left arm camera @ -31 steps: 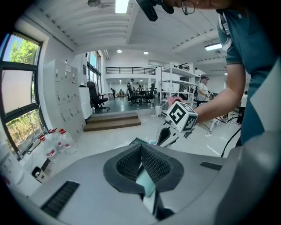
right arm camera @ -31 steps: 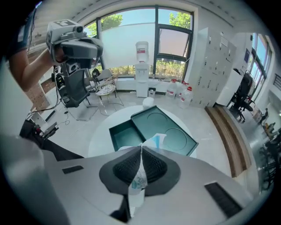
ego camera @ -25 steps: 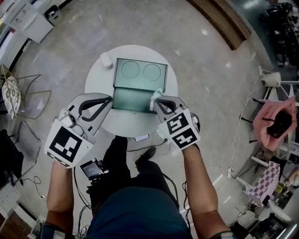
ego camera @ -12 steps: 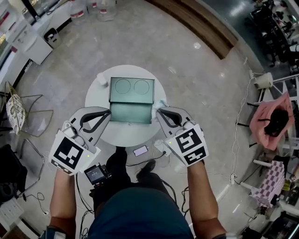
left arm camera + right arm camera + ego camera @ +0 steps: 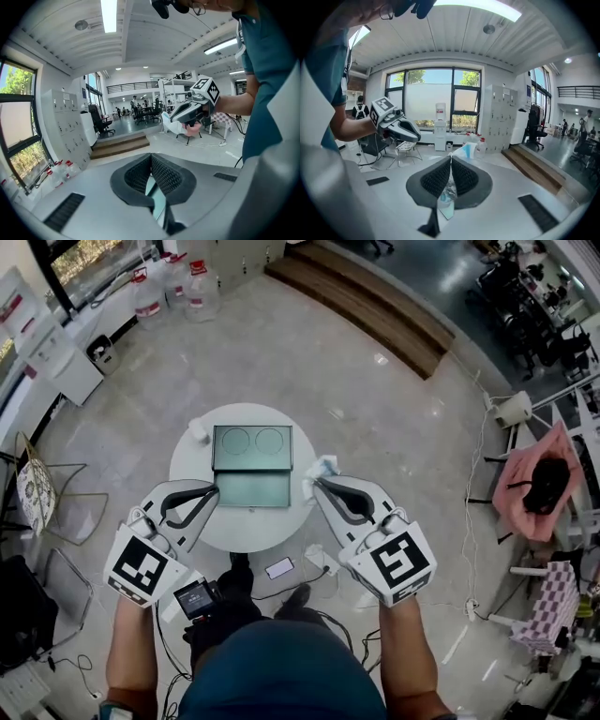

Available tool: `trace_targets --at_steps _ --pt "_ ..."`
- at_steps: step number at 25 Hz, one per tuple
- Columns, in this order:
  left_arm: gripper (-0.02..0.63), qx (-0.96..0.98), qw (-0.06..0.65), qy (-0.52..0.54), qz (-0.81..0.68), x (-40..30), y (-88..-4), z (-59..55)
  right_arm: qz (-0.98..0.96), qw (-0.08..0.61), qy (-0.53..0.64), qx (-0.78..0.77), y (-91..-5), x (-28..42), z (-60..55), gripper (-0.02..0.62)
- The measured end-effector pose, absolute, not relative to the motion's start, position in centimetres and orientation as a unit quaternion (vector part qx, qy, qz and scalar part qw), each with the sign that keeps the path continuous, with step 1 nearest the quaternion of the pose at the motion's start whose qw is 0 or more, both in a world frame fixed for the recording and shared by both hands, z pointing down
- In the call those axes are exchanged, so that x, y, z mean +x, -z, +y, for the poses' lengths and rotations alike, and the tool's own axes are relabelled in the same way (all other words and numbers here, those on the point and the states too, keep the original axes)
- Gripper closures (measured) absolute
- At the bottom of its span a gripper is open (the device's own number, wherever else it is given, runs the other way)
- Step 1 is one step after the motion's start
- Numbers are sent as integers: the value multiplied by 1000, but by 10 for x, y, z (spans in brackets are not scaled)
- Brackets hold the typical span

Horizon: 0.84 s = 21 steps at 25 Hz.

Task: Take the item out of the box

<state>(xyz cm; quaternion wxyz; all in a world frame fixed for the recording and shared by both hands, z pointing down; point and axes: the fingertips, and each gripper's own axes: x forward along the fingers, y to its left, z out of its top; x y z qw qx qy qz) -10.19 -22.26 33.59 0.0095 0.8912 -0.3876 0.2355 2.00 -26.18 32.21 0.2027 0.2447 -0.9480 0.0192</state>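
Observation:
A green box (image 5: 251,448) lies open on the round white table (image 5: 239,526), its lid folded back. My right gripper (image 5: 316,484) hangs beside the box's right edge, shut on a clear plastic packet (image 5: 323,468) with white and blue contents. In the right gripper view the packet (image 5: 446,197) is pinched between the pads and sticks out past the tips. My left gripper (image 5: 214,490) is shut and holds nothing, level with the box's left side. Seen from the left gripper view, the right gripper (image 5: 169,119) carries the packet (image 5: 171,125) in mid-air. The left gripper (image 5: 417,137) also hangs free in the air.
A small white cup (image 5: 198,430) stands at the table's far left. A phone (image 5: 279,568) and cables lie on the floor by the person's feet. Wire chairs (image 5: 56,493) stand left, wooden steps (image 5: 375,310) are far ahead, and a pink bag (image 5: 539,484) hangs right.
The table and box look smaller and farther below. Both grippers have drawn back from the box, the right one toward the right with the packet still pinched.

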Motion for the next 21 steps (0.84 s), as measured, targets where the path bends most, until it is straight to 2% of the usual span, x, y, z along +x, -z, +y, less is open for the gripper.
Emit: trace_targets --at_steps 9,21 --pt "586 891 -3 -239 -385 -71 -305 -192 -951 172 4 258 -269 58 -225 555" --pt "586 890 -2 -247 -383 -48 -298 -183 -951 170 5 260 -256 81 -221 555"
